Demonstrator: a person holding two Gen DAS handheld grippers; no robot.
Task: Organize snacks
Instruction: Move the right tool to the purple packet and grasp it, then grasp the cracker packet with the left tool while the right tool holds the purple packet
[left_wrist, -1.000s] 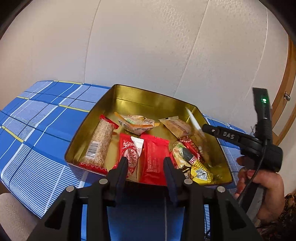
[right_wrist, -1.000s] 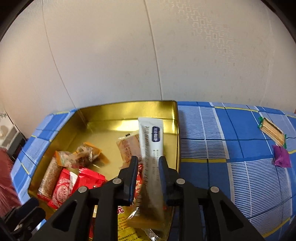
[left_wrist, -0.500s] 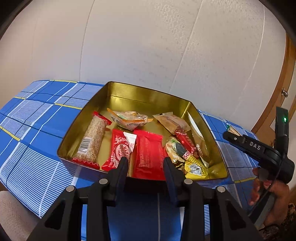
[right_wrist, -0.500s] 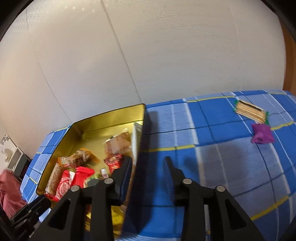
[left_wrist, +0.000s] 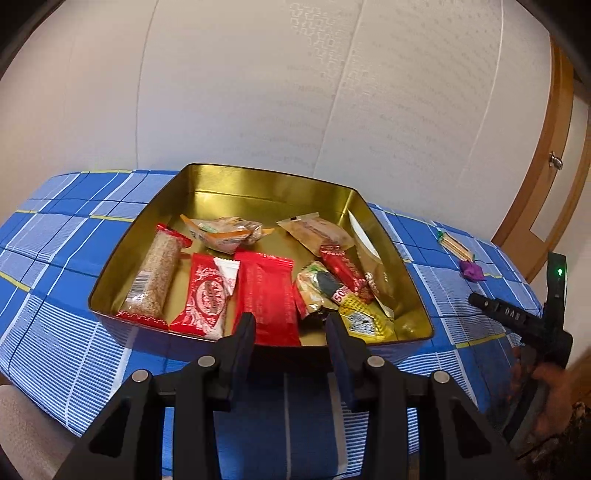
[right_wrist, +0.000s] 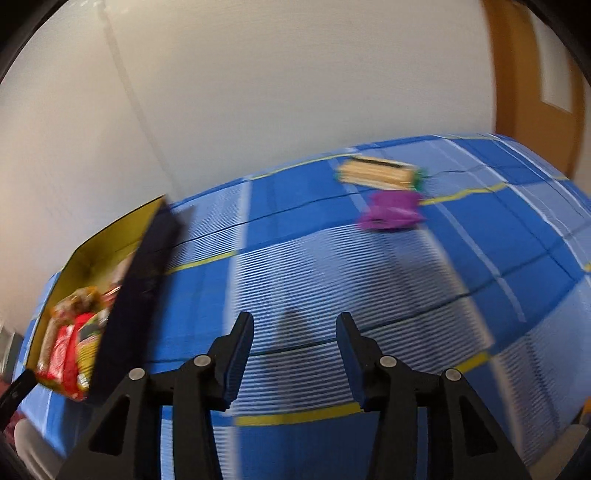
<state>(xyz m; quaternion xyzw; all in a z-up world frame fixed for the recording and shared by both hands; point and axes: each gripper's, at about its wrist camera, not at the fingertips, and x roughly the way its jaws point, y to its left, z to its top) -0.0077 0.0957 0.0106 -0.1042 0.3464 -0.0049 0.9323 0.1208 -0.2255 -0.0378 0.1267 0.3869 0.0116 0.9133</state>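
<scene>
A gold tin (left_wrist: 221, 181) on the blue plaid cloth holds several wrapped snacks, among them a sesame bar (left_wrist: 155, 277), red packets (left_wrist: 264, 295) and a white stick packet (left_wrist: 360, 236) against its right wall. My left gripper (left_wrist: 290, 328) is open and empty at the tin's near edge. My right gripper (right_wrist: 293, 332) is open and empty over bare cloth right of the tin (right_wrist: 147, 266). A cracker pack (right_wrist: 380, 171) and a purple candy (right_wrist: 391, 208) lie on the cloth beyond it; both show in the left wrist view, cracker pack (left_wrist: 454, 243) and candy (left_wrist: 471, 269).
A pale wall stands close behind the table. A wooden door frame (left_wrist: 543, 177) is at the right. The right hand-held gripper's body (left_wrist: 524, 321) shows at the right edge of the left wrist view. The cloth's front edge (left_wrist: 55, 406) drops off near me.
My right gripper let go of the white stick packet into the tin, opened, and swung right toward the cracker pack and purple candy. My left gripper drew back slightly.
</scene>
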